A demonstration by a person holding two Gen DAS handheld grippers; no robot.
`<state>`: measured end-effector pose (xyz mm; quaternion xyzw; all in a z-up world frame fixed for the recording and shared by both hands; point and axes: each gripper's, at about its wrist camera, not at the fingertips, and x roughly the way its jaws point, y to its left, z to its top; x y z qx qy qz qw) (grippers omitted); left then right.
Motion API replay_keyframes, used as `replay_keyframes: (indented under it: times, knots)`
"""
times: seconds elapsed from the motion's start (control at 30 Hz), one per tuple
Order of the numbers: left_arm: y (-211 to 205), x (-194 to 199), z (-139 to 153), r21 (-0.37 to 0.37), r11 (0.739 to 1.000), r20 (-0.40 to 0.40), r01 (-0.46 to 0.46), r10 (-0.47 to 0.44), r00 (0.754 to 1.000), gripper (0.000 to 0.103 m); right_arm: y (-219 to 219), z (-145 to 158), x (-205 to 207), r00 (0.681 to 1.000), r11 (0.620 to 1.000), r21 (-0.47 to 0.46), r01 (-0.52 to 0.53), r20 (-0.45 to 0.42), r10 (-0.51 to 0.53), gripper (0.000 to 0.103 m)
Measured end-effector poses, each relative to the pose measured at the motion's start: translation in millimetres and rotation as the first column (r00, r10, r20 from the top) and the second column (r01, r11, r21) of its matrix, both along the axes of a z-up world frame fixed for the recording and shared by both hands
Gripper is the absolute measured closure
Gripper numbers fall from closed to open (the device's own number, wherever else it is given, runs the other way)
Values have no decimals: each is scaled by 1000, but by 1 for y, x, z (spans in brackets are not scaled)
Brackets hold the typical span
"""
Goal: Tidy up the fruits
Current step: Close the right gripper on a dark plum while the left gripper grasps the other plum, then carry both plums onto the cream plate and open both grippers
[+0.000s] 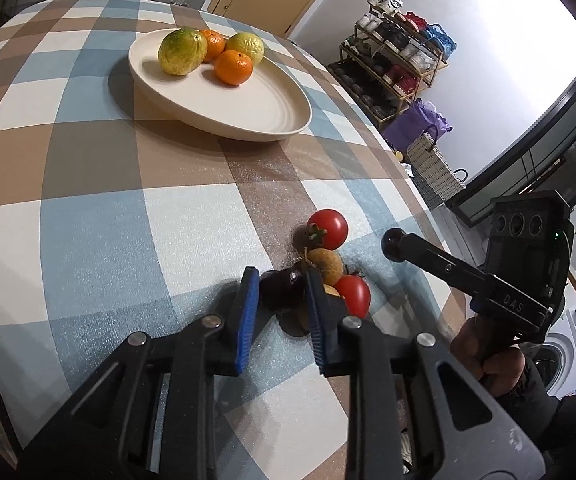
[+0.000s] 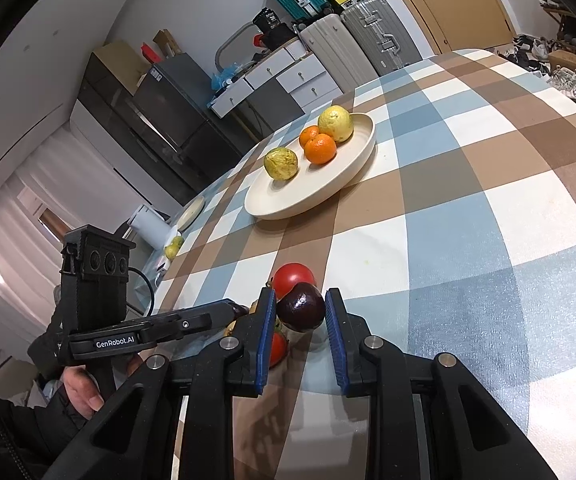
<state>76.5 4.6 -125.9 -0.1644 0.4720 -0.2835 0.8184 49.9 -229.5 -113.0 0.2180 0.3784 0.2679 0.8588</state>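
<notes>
My left gripper [image 1: 282, 280] is shut on a dark purple fruit [image 1: 280, 294] low over the checked tablecloth. Right beside it lie two red tomatoes [image 1: 327, 229] [image 1: 355, 296] and a brown round fruit [image 1: 324, 266]. The right gripper [image 2: 301, 295] is shut on a second dark purple fruit [image 2: 301, 307], just in front of a tomato [image 2: 292, 278]. In the left wrist view that gripper [image 1: 393, 242] hangs right of the pile. Farther back, a cream plate [image 1: 248, 120] [image 2: 288, 208] carries two oranges [image 1: 233, 67] and two yellow-green fruits [image 1: 182, 52].
The table's right edge [image 1: 407, 184] runs close to the fruit pile, with a shoe rack [image 1: 395, 52] and bags [image 1: 419, 128] beyond. Off the table's left side stand a second plate [image 2: 190, 212] and a yellow fruit [image 2: 174, 246]. A hand [image 2: 84, 392] holds the left gripper.
</notes>
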Motion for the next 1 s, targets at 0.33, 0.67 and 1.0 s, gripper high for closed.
replay_keyframes:
  times: [0.33, 0.67, 1.0]
  knots:
    - [14, 3, 15, -12, 999, 48, -38, 38, 998, 82, 3, 7, 4, 1000, 1000, -2, -19, 19, 19, 77]
    - [29, 38, 59, -8, 997, 143, -72, 72, 987, 82, 9, 25, 42, 997, 998, 10, -62, 48, 62, 77]
    - [43, 98, 60, -11, 990, 107, -140, 141, 984, 82, 25, 28, 105, 993, 993, 22, -114, 18, 113, 77]
